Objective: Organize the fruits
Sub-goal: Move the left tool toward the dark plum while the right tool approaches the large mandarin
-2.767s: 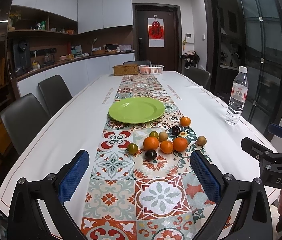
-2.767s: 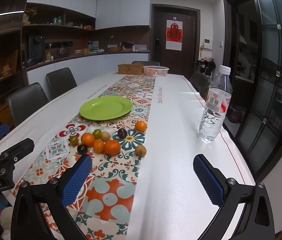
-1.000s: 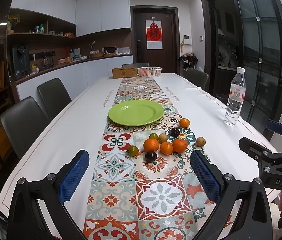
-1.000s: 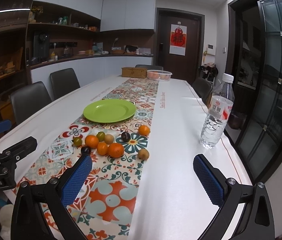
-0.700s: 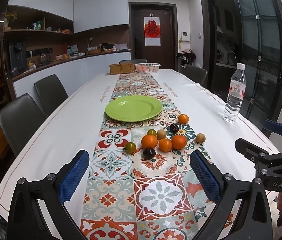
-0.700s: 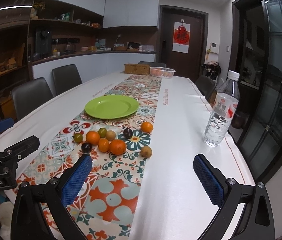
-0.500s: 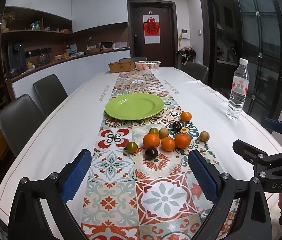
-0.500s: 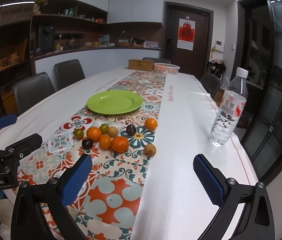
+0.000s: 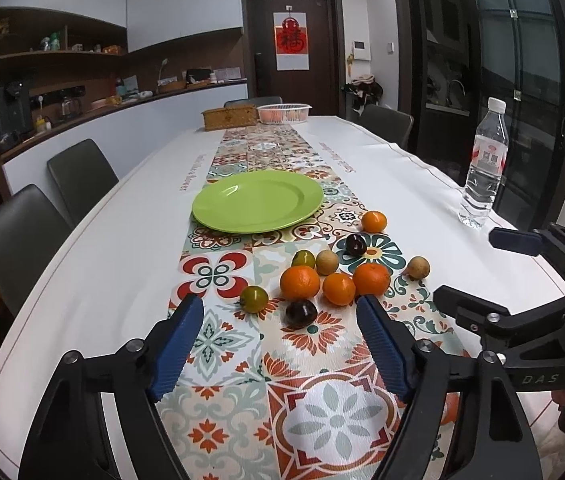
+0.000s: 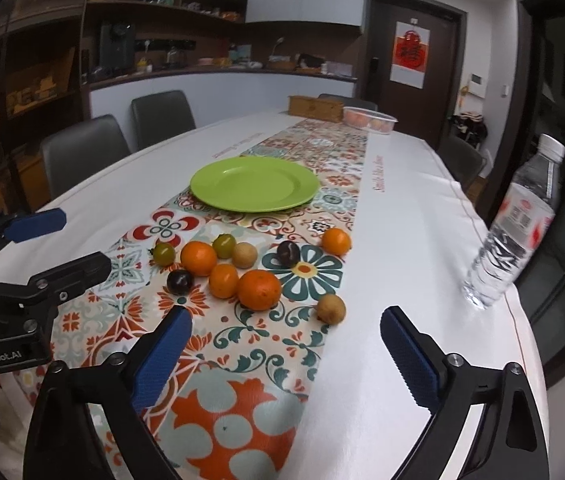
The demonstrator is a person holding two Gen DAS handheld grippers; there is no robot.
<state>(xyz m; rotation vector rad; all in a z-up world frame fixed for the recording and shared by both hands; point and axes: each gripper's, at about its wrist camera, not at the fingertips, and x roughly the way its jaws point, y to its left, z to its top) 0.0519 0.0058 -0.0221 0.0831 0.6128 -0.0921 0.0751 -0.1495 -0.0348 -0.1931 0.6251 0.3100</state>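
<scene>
Several small fruits lie loose on the patterned table runner (image 9: 218, 360): oranges (image 9: 299, 282) (image 10: 259, 289), dark plums (image 9: 301, 313) (image 10: 179, 281), green fruits (image 9: 254, 298) (image 10: 163, 253) and tan round fruits (image 9: 418, 267) (image 10: 330, 308). An empty green plate (image 9: 257, 200) (image 10: 254, 183) sits just beyond them. My left gripper (image 9: 280, 332) is open and empty, just short of the fruit cluster. My right gripper (image 10: 285, 344) is open and empty, near the tan fruit at the runner's right edge.
A clear water bottle (image 9: 483, 168) (image 10: 510, 228) stands on the white tablecloth at the right. A wicker box (image 9: 229, 117) and a plastic basket (image 9: 283, 113) sit at the far end. Grey chairs (image 9: 14, 240) line the left side.
Both grippers have moved forward toward the fruit cluster, which now looms larger. The left jaws have narrowed a little. Nothing was picked up.
</scene>
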